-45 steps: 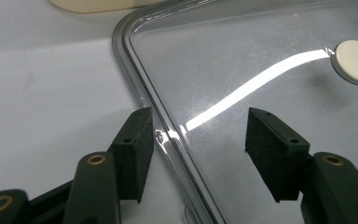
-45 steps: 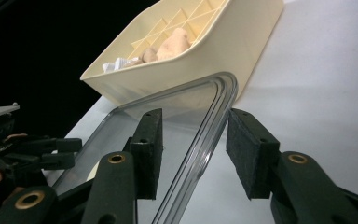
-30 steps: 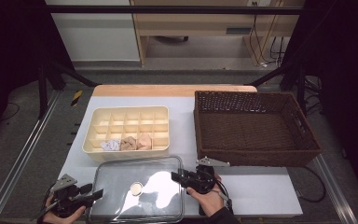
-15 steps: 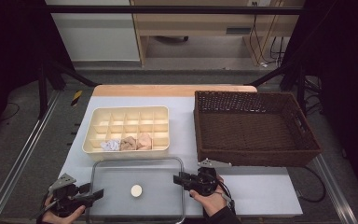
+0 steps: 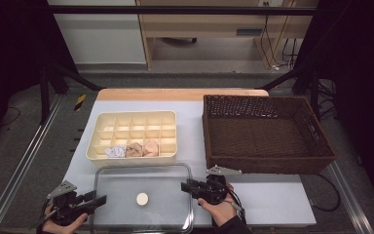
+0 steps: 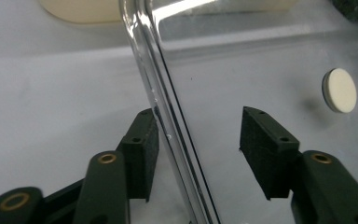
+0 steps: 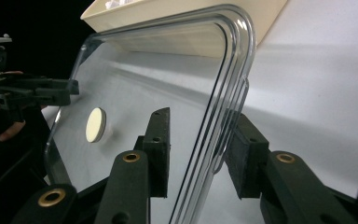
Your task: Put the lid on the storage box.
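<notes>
A clear lid (image 5: 143, 200) lies between two hand-held grippers, before a cream tray (image 5: 132, 120).

Left gripper (image 5: 95, 200) jaws just closing; right gripper (image 5: 187, 185) half-open.

The table (image 5: 268, 200) carried a cream divided tray (image 5: 132, 135), a brown wicker basket (image 5: 265, 134) beside it — and a clear lid (image 5: 143, 197) up front.
</notes>
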The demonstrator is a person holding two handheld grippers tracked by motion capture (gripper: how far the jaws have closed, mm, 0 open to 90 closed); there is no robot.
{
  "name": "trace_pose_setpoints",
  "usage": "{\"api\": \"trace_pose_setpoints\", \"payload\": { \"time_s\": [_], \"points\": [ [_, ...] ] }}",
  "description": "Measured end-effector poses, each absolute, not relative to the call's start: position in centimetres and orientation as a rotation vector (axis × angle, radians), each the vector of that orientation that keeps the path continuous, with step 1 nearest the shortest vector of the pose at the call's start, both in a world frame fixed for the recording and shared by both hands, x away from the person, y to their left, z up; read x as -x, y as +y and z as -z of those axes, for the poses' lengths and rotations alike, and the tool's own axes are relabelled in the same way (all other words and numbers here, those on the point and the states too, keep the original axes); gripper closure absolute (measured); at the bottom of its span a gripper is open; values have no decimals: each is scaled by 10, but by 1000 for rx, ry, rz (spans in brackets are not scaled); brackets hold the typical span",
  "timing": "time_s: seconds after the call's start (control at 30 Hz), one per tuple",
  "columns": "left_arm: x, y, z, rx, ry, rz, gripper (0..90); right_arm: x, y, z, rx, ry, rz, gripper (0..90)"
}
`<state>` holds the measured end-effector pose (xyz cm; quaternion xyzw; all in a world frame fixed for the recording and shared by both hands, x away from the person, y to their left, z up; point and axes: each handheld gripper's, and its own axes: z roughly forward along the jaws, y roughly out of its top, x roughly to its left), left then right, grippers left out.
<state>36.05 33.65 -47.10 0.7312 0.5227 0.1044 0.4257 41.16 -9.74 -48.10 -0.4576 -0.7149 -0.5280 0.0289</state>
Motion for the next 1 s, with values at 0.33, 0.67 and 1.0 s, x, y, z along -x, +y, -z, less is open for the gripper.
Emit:
{"api": "trace_pose_setpoints", "payload": {
  "time_s": [0.33,0.67,1.0],
  "points": [
    [-352,340,457,-1747,1290,-308,589,-408,-101,468,1394,-2167,1653,680],
    [-351,340,439,-1703,1257,-322,636,-406,-108,454,1408,-2095,1643,720],
    [-353,335,414,-1690,1213,-379,654,-403,-114,435,1390,-2105,1692,723]
  ]
}}
